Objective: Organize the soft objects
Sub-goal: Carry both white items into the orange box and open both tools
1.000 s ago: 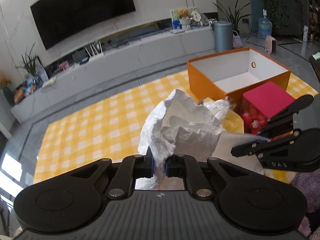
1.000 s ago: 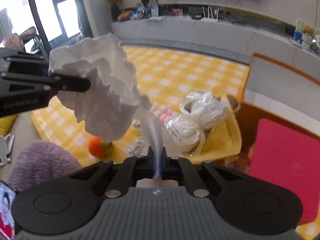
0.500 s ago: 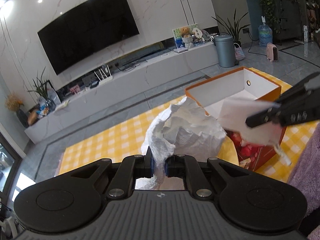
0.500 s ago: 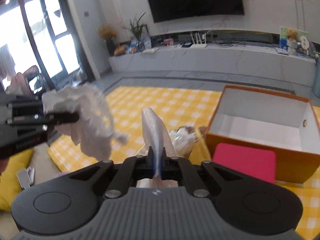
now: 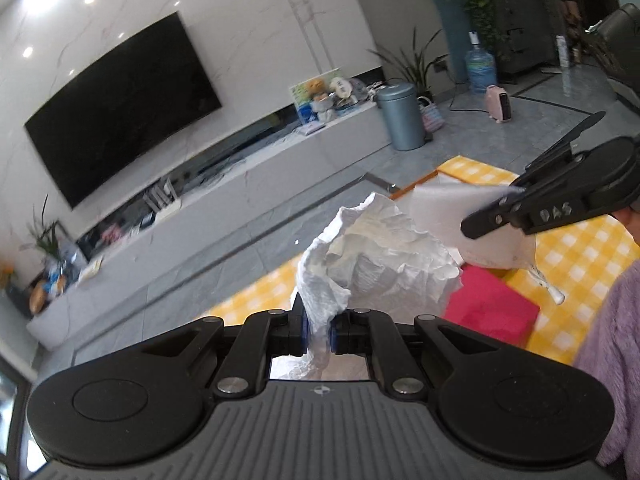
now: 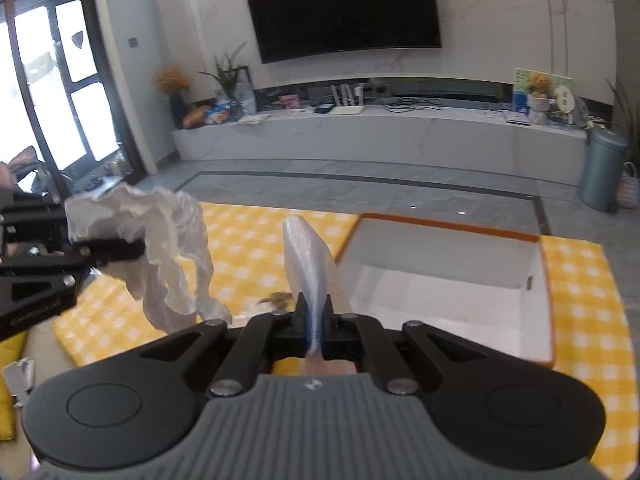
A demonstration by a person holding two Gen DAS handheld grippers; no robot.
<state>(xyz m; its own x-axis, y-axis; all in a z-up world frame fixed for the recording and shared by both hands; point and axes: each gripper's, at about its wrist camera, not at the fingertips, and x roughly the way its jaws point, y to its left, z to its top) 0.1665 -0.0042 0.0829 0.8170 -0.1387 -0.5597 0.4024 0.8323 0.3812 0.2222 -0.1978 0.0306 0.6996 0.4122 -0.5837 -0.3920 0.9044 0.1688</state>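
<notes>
While both grippers hang in the air over the yellow checked cloth (image 6: 256,248), each carries something light and floppy, and that is where the risk lies. At the bottom centre of the left wrist view, the left gripper (image 5: 319,330) has its jaws nearly closed on a narrow twisted neck of the crumpled white paper (image 5: 376,256), whose bulk billows above the fingers; such a thin pinch could slip or tear if the hand swings. At the bottom centre of the right wrist view, the right gripper (image 6: 313,326) is clamped tight on the edge of a thin white sheet (image 6: 306,256), which stands up like a blade and would probably catch air and flutter. The orange box (image 6: 448,280), open and white inside, sits at centre right of that view, seemingly the goal. Released too high or off-centre, either piece could drift past its rim onto the cloth, and the two grippers, close together, might tangle their loads.
</notes>
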